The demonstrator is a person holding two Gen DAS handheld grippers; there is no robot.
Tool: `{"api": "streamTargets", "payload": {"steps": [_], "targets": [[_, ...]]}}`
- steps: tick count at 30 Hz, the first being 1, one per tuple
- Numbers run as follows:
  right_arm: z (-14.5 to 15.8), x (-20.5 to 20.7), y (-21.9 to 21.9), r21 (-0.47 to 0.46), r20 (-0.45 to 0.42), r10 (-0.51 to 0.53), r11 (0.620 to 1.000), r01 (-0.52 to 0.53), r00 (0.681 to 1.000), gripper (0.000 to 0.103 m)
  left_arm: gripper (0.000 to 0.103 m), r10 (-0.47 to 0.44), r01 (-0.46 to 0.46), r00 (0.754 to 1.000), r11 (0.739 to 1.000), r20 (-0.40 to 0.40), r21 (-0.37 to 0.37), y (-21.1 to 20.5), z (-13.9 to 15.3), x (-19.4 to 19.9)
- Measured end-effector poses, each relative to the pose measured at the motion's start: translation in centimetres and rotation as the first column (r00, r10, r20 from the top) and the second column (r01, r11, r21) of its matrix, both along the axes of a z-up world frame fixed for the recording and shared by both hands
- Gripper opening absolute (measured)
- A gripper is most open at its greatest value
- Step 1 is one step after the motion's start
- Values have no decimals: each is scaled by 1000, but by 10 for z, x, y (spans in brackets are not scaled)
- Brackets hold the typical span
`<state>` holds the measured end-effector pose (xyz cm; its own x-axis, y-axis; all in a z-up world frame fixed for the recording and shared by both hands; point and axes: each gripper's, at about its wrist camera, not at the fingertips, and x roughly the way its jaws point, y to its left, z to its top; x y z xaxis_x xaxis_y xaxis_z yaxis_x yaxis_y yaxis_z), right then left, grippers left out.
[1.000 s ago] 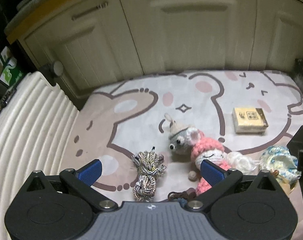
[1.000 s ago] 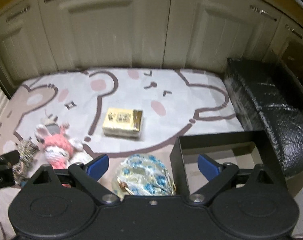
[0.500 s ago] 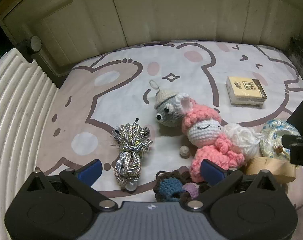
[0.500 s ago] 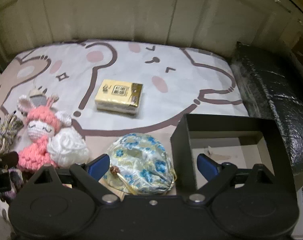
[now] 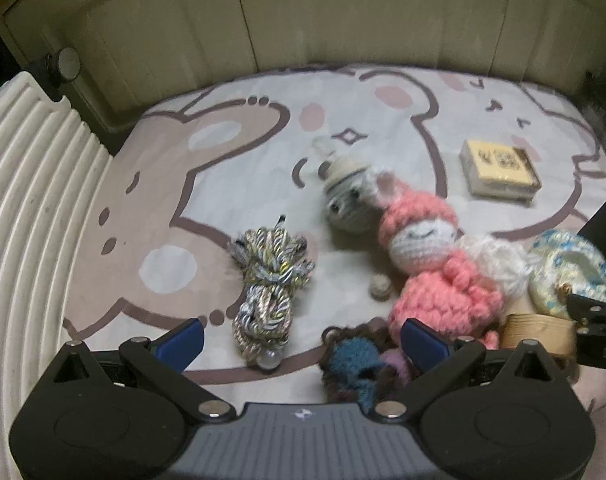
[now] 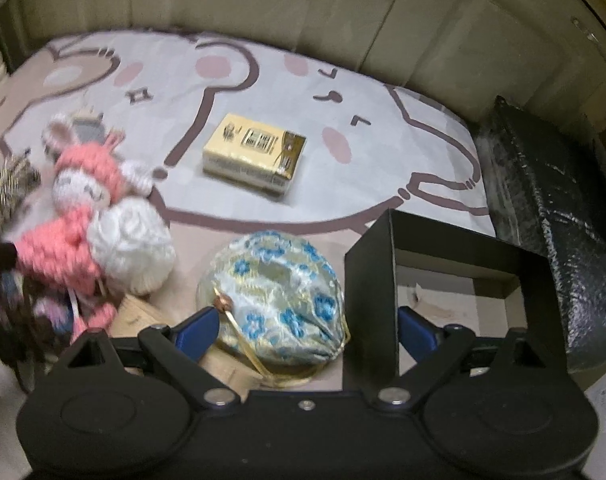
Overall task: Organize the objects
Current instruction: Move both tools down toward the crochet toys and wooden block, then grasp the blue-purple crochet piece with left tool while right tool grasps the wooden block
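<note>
Both tongs spread wide, gripping nothing. Left gripper (image 5: 301,344) low centre, over rope bundle (image 5: 269,280) and dark yarn clump (image 5: 357,364). Right gripper (image 6: 307,330) low centre, straddling brocade pouch (image 6: 275,292) and near wall of black box (image 6: 373,296) at lower right. Risk: right finger snagging that wall on closing, tipping box. Pouch cord likely to catch. Pink crochet doll (image 5: 431,264) crowding left target; possible double grab.

Rope bundle (image 5: 271,280) sits left of the two dolls (image 5: 423,256); pouch (image 6: 275,292) lies between them and the box (image 6: 455,280), pack (image 6: 255,156) behind.
</note>
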<state>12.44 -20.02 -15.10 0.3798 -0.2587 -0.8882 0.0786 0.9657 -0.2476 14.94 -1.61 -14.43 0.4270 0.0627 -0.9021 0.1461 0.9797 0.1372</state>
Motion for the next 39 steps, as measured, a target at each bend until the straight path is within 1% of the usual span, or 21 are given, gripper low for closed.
{"api": "streamTargets", "payload": {"steps": [2,4,8,12,14,16,17,19,21,23,26,29,31,33,35,37,39], "targets": [[-2,-3,4,-27,-18,27,999,-27,999,95,103,-2,2,1000,1000,-5,13,2,-3,-2],[-3,-5,7,-47,-43,46,998,-48,998,95,103,-5,5,1000,1000,-18,10,4,-4,-4],[-3,-11,11,-60,-93,70,995,-76,993,96,103,-15,14,998,1000,-65,-14,9,-3,-8],[0,-17,12,-51,-136,83,995,-90,987,96,103,-48,42,991,998,-129,-52,14,-4,-15],[8,-18,11,-39,-115,62,997,-67,991,95,103,-51,42,988,997,-142,-67,16,-4,-19],[23,-20,8,-7,-52,24,1000,-25,998,95,103,-46,37,987,997,-153,-63,17,-4,-21],[29,-21,7,25,-29,5,1000,-5,1000,95,103,-41,32,987,998,-156,-62,17,-4,-21],[40,-22,5,120,1,-40,992,39,999,95,103,-31,20,986,997,-163,-69,20,-3,-21],[44,-23,2,232,12,-88,969,83,996,96,103,-32,19,987,997,-159,-80,22,0,-20],[43,-22,-3,353,-10,-147,925,141,989,96,103,-47,32,990,994,-135,-106,24,7,-21],[35,-18,-6,442,-49,-230,868,227,972,96,103,-68,52,995,980,-78,-194,27,20,-23],[26,-16,-11,470,-86,-289,832,294,954,96,102,-113,99,993,959,-39,-265,24,27,-25],[19,-16,-15,487,-115,-325,805,339,939,96,99,-160,146,987,950,-29,-275,16,26,-27],[14,-16,-20,502,-145,-359,776,381,922,97,95,-200,185,979,946,-31,-266,7,21,-29],[8,-15,-22,509,-177,-379,755,414,908,97,93,-232,212,971,944,-51,-251,-1,14,-29],[3,-13,-22,509,-198,-378,749,424,904,97,91,-257,236,964,945,-67,-227,-7,7,-30],[-3,-11,-20,501,-214,-371,752,427,904,98,91,-270,252,960,948,-75,-194,-11,0,-31]]}}
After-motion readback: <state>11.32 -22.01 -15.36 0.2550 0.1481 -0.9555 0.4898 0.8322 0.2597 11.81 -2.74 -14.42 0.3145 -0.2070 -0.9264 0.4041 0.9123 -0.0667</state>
